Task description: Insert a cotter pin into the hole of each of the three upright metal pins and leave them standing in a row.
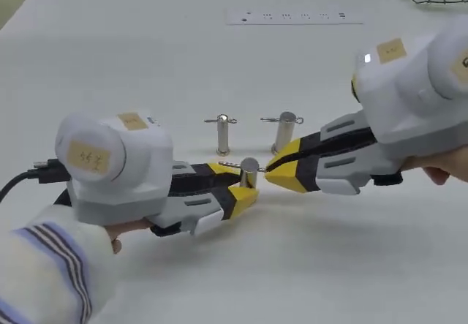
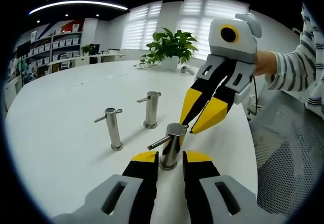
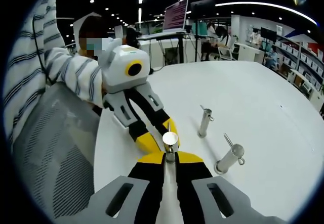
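- One white table (image 1: 219, 280); its edges were mostly cut off.
- Two grippers: the left gripper (image 1: 241, 183) pinched the near metal pin (image 1: 249, 169). The right gripper (image 1: 269, 172) was pressed together on the third cotter pin (image 2: 159, 143).
- Three metal pins stood upright mid-table, well in from the edges, two of them behind (image 1: 223, 137) (image 1: 283, 134).
- Three cotter pins, one through each pin (image 1: 220, 120) (image 1: 281, 119). The third's loop end was hidden by the right jaws.

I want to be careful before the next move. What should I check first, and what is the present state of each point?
1. Left gripper clamps the near pin low: ok.
2. Near pin upright: ok.
3. Cotter pin through its hole, tip out: ok.
4. Cotter pin fully seated: cannot tell; right gripper hides its head.
5. Back-left pin and back-right pin fitted, standing: ok.
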